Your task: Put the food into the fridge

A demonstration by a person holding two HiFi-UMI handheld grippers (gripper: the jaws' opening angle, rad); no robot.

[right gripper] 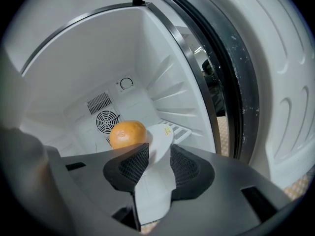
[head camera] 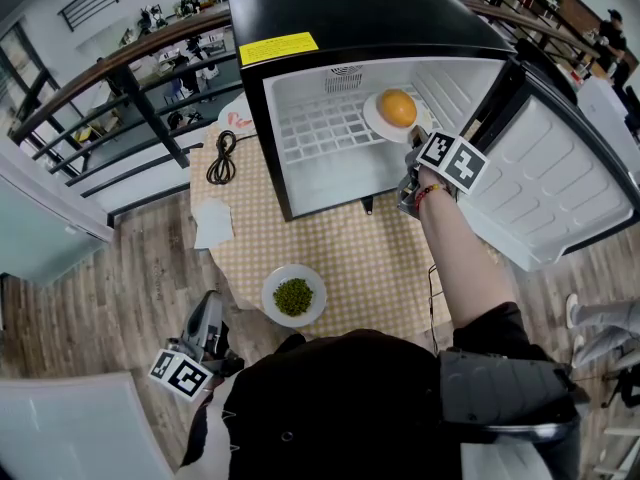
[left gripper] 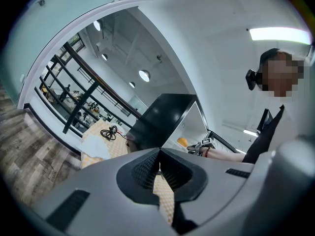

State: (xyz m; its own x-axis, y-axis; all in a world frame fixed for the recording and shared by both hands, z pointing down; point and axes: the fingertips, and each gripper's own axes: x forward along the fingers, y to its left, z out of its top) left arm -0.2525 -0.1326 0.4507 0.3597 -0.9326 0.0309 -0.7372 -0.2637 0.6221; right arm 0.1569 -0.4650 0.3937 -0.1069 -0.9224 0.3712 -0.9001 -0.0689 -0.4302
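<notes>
**Plate with orange sits in fridge; right gripper jaws wide around rim.**
Plate looks stiff and breakable; orange can roll: hold rim, keep level. Left gripper jaws closed, empty.

The left gripper is seen at the bottom, its jaws brought together with nothing between them. Beyond them a black fridge is shown standing open. Inside the fridge an orange is set (what it rests on cannot be made out here), and at the fridge's opening the right gripper is held on an outstretched arm. Left of the fridge a black cable is coiled on a checked tablecloth. Further left of the fridge a dark railing is seen.
</notes>
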